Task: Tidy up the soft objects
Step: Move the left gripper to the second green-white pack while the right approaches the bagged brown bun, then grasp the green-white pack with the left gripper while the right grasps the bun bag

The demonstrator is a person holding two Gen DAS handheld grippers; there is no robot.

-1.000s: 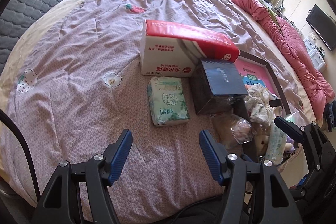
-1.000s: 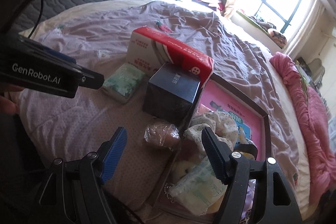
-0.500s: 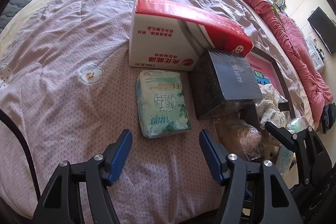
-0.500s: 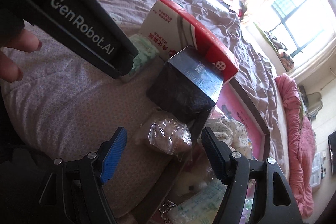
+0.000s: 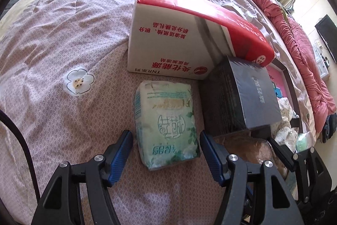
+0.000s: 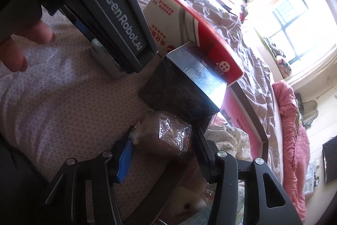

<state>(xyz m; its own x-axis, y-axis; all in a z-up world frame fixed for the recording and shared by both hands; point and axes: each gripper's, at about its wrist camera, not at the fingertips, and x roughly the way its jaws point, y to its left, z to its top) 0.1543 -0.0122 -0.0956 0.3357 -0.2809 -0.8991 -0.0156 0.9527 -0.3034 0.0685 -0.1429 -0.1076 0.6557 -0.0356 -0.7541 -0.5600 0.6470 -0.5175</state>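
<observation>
**Two grippers straddling soft packs on a bed**

The left gripper [image 5: 166, 149] is hovering low over the bedspread [image 5: 52, 39], its blue-padded fingers [image 5: 122, 149] spread wide and lying on either side of the near end of a green tissue pack [image 5: 167, 121]; the pads are standing just apart from the wrapper, so nothing is being grasped. The tissue pack is lying flat just in front of the red and white box [image 5: 179, 41], which serves as the landmark here. A dark box [image 5: 242, 98] is sitting against the right front corner of the red and white box. To the right of the red and white box, a dark-framed tray [image 6: 250, 113] with a pink floor is holding floral cloth [image 6: 227, 136].

In the right wrist view, the right gripper [image 6: 162, 140] is straddling a brown plastic-wrapped bundle [image 6: 166, 134] that is resting in front of the dark box, beside the tray's rim. Its fingers [image 6: 126, 153] are sitting open, close to the wrap on both sides; whether they are touching it cannot be told. A bare hand [image 6: 23, 43] is showing at the upper left, behind the left gripper's body.
</observation>
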